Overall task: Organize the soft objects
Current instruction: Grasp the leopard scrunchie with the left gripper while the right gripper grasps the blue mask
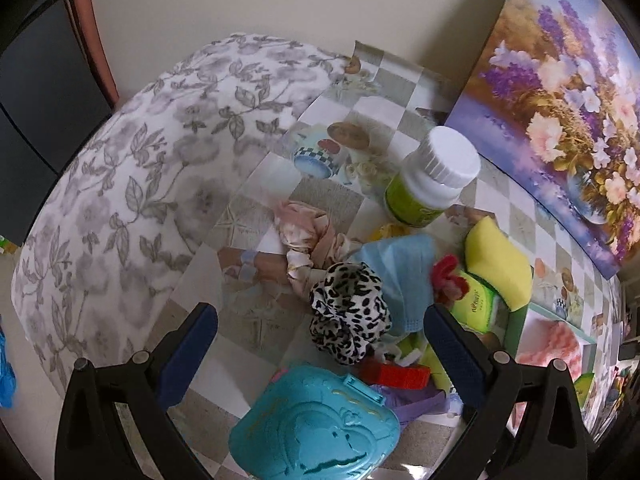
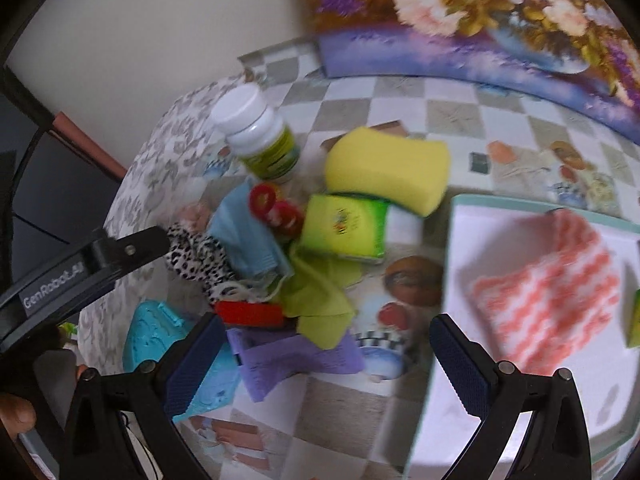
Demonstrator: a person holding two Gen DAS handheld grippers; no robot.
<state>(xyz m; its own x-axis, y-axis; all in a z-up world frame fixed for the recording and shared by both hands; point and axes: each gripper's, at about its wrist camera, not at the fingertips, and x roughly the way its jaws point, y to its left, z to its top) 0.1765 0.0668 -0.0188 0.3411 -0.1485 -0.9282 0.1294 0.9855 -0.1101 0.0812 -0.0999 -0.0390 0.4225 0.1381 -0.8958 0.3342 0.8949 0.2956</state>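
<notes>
A pile of soft things lies on the checked tablecloth: a leopard-print scrunchie (image 1: 349, 312) (image 2: 196, 256), a pink scrunchie (image 1: 306, 236), a blue face mask (image 1: 400, 268) (image 2: 248, 236), a yellow sponge (image 1: 500, 260) (image 2: 388, 168), a green tissue pack (image 1: 474, 300) (image 2: 344, 226), a green cloth (image 2: 320, 300) and a purple cloth (image 2: 296, 356). A pink-and-white knitted cloth (image 2: 548, 292) (image 1: 550, 346) lies in the white tray (image 2: 448, 420). My left gripper (image 1: 320, 320) is open, above the leopard scrunchie. My right gripper (image 2: 324, 332) is open and empty above the purple cloth.
A white-capped green bottle (image 1: 432, 176) (image 2: 260, 136) stands behind the pile. A turquoise heart-shaped plastic case (image 1: 316, 428) (image 2: 152, 332) and a red block (image 1: 400, 374) (image 2: 252, 314) lie in front. A flower painting (image 1: 560, 92) leans at the back. A floral cushion (image 1: 120, 184) is left.
</notes>
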